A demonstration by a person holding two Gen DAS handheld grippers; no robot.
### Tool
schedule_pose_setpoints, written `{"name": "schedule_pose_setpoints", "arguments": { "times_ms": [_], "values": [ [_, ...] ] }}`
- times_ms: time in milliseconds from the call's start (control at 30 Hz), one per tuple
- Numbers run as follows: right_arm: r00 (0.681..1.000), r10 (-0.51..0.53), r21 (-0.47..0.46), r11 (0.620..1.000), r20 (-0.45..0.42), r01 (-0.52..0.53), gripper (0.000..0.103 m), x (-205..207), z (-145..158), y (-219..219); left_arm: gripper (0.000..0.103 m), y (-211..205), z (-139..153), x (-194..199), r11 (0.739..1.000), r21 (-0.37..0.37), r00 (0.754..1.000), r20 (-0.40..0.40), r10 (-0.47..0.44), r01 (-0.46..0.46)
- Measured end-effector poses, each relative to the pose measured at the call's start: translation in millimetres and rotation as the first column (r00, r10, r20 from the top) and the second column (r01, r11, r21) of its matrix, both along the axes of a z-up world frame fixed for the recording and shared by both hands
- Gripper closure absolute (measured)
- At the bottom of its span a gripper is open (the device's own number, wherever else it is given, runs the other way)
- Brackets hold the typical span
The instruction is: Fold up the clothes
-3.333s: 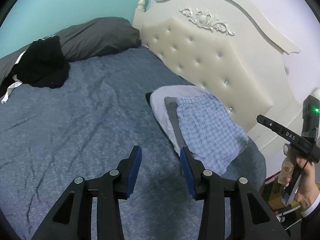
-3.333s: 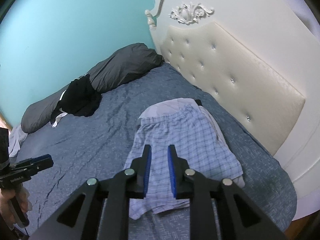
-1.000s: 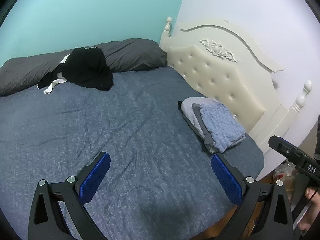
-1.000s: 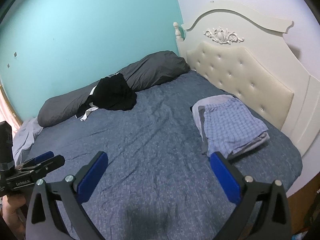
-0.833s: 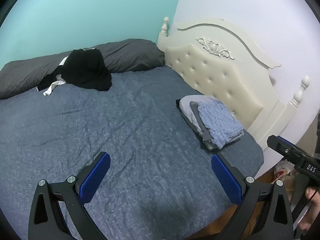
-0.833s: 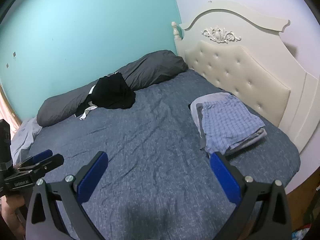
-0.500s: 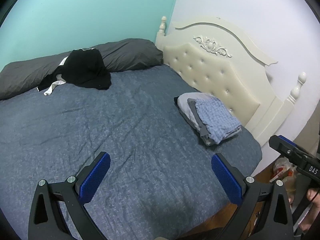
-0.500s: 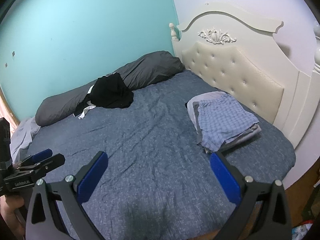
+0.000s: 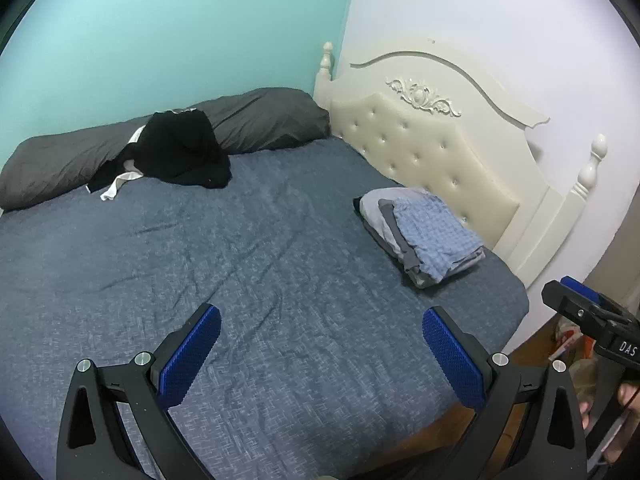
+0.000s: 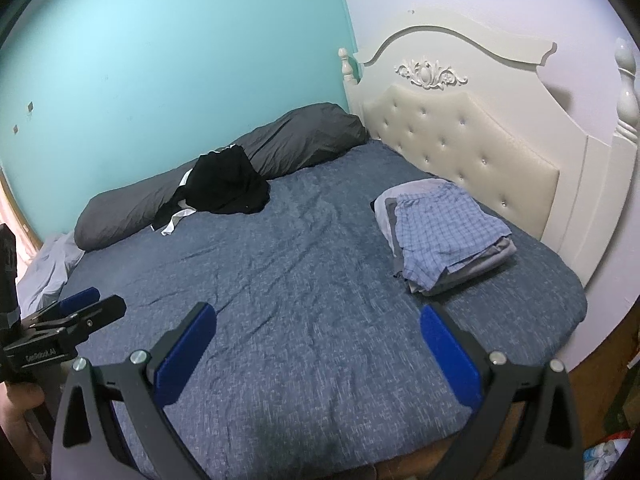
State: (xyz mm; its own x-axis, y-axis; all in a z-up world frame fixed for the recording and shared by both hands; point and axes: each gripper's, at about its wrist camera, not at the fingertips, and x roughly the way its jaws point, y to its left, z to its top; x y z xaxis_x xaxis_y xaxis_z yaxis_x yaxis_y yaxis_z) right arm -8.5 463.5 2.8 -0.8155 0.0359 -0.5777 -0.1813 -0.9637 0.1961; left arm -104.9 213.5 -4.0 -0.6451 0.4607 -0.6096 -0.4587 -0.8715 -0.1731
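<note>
Now that I have drawn both tools back from the folded stack, it sits smaller in my view, and the whole blue bedspread is visible between me and it. A few seconds ago my right gripper was pinched nearly shut just over the blue checked garment; now its jaws are spread wide and hold nothing. My left gripper is likewise splayed and empty, hovering over the near edge of the bed.

I judge from this that the checked piece is finished: it lies folded on top of grey and pale lilac layers, near the cream tufted headboard, on the right side of the bed. What seems left is the black clothing pile, still crumpled, well apart from the stack, resting partly on the long dark grey pillow by the teal wall, with a white strip trailing from it.

No basket, drawer or other container shows in either view; the bed itself is all that holds the clothes.
</note>
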Motion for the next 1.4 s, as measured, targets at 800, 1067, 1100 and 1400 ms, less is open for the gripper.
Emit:
{"name": "schedule_pose_setpoints", "arguments": {
  "times_ms": [800,1067,1100,1400],
  "values": [
    [0.999,-0.021,0.011,1.000,-0.049,0.022,0.000,35.6,3.6,-10.4,0.000,4.5,5.9,30.4,1.000,-0.003,0.999,-0.048,-0.020,0.020],
    [0.998,-0.029,0.016,0.999,-0.050,0.030,0.000,38.8,2.2,-12.2,0.000,4.2,5.4,34.1,1.000,-0.009,0.998,-0.058,-0.019,0.018],
    [0.998,-0.031,0.017,0.999,-0.050,0.032,0.000,39.3,2.1,-12.4,0.000,4.3,4.9,34.8,1.000,-0.007,0.998,-0.056,-0.024,0.024],
    [0.998,-0.031,0.031,0.999,-0.061,0.033,0.000,48.2,4.7,-15.6,0.000,5.6,2.3,42.3,0.999,-0.010,0.998,-0.057,-0.037,0.036]
  ]
}}
